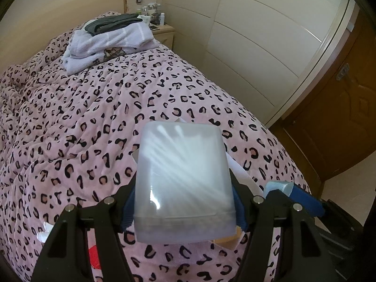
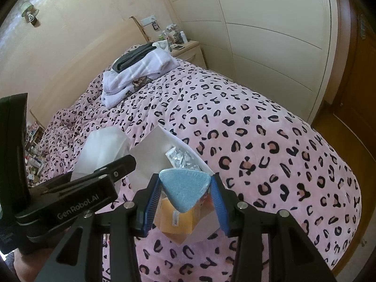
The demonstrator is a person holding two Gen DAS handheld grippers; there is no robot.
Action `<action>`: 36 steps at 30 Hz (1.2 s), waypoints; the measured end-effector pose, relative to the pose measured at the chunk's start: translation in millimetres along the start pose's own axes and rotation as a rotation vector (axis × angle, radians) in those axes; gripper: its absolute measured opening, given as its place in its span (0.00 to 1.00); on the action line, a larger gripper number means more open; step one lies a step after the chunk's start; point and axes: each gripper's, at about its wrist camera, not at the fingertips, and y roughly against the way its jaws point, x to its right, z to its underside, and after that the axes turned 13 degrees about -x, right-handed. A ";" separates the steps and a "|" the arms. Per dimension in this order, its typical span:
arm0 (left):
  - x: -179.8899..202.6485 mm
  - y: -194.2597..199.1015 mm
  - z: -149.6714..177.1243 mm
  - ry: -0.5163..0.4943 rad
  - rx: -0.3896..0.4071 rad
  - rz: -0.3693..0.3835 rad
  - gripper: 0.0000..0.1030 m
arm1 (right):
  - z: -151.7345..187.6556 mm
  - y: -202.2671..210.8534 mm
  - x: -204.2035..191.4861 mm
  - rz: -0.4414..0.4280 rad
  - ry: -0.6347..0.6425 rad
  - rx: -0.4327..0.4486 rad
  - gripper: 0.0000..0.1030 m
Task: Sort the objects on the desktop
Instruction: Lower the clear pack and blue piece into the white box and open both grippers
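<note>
The left gripper [image 1: 185, 202] was clamped on a frosted cotton-swab box [image 1: 183, 178], the right gripper [image 2: 186, 199] on a blue triangular sponge [image 2: 185, 188]; both were held above a white tray [image 2: 162, 141] w/ foil packets, prob. for sorting.

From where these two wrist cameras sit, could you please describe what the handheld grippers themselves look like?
Both are matte black linkage frames with silver pivot pins. The left gripper and right gripper carry blue finger pads, ribbed on the right one. In the right wrist view the left gripper's black body bears white "GenRobot.AI" lettering. No cables or sleeves are visible.
</note>
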 end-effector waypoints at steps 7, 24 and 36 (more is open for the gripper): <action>-10.1 -12.7 -15.3 0.002 -0.007 -0.003 0.65 | -10.9 -10.9 -0.2 0.004 -0.002 -0.002 0.42; -32.7 -69.2 -38.4 0.007 -0.088 0.092 0.65 | -18.9 -59.5 -10.1 0.009 -0.001 -0.074 0.42; -28.3 -79.7 -33.5 -0.012 -0.103 0.110 0.65 | -13.6 -83.7 -11.2 0.051 0.011 -0.127 0.43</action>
